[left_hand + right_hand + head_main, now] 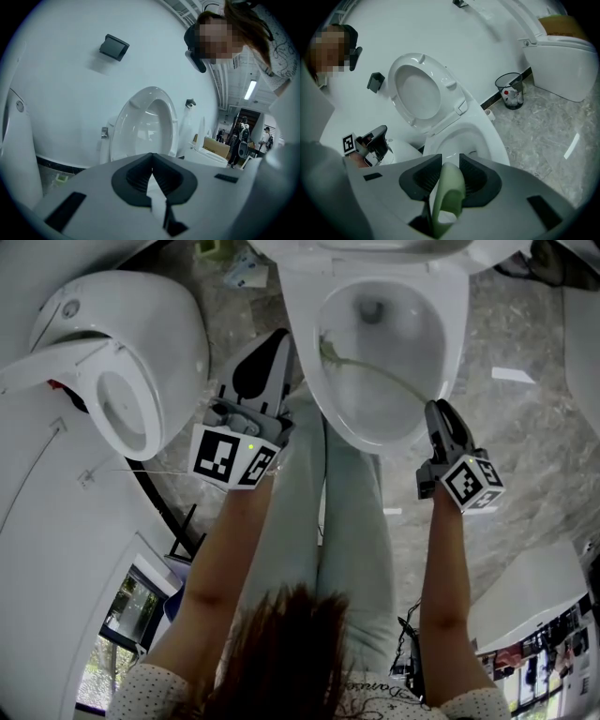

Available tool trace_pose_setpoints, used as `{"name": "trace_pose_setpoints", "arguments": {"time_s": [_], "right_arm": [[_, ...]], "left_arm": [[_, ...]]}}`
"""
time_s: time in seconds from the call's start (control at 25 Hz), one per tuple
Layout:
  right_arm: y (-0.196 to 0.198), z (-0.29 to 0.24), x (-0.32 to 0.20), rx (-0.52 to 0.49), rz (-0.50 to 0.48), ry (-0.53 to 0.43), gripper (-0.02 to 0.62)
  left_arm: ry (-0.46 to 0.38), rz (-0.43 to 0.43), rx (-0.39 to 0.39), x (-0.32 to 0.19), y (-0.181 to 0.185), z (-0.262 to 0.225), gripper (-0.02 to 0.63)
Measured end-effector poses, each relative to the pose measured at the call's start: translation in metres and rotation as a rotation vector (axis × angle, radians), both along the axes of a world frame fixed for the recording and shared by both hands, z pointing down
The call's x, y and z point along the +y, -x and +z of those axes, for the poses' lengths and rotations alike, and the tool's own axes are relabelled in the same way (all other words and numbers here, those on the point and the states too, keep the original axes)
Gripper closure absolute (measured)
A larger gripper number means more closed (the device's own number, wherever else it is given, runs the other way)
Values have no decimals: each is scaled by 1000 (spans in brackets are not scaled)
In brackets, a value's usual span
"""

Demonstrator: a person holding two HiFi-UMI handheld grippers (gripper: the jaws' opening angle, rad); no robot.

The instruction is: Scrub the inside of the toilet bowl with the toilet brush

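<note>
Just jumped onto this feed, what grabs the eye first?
The open bowl at top centre of the head view, with a green brush reaching across it from the right tool, which is shut on its handle. The left tool hangs shut and empty beside the bowl's left rim, near a second toilet.

Head view: bright, even overhead light, soft shadows only. Glossy toilet bowl point(309, 352) has mild sheen; daylight thru window point(122, 615) at 7 o'clock. Both gripper views: heavy fisheye, black vignette at corners, walls curve. Left gripper view dimmer, bluish; ceiling strip light point(251, 89) glows at 3 o'clock. Right gripper view: glare streak on floor point(572, 145) at 4 o'clock. Jaws and toilet brush handle point(447, 197) near lens are soft, out of focus.
</note>
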State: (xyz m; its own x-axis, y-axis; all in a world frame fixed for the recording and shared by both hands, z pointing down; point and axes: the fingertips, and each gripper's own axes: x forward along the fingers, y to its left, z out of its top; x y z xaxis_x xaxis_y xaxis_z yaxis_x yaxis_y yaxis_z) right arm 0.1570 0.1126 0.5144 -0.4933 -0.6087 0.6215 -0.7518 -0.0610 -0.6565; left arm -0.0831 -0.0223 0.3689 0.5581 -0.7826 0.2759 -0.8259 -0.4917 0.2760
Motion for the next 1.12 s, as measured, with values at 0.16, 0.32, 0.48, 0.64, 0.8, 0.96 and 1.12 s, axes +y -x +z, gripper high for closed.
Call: {"name": "trace_pose_setpoints", "arguments": {"time_s": [0.16, 0.32, 0.48, 0.64, 0.8, 0.96, 1.12], "right_arm": [[0, -1, -2, 17, -21, -12, 468], [3, -5, -3, 38, -57, -35, 468], [3, -9, 2, 46, -96, -52, 468], [0, -12, 16, 46, -122, -49, 469], [-7, -16, 33, 53, -147, -31, 469], [-12, -20, 44, 74, -179, -21, 469], [-11, -23, 46, 101, -212, -32, 468]], "left_arm": [[-1, 15, 0, 2, -4, 0, 603], [-1, 29, -1, 5, -8, -1, 603], [0, 35, 2, 6, -9, -2, 603], [-1, 43, 3, 8, -11, -3, 603], [-3, 50, 3, 10, -12, -5, 603], [-3, 56, 5, 12, -13, -7, 603], [-2, 64, 6, 16, -15, -8, 603]]}}
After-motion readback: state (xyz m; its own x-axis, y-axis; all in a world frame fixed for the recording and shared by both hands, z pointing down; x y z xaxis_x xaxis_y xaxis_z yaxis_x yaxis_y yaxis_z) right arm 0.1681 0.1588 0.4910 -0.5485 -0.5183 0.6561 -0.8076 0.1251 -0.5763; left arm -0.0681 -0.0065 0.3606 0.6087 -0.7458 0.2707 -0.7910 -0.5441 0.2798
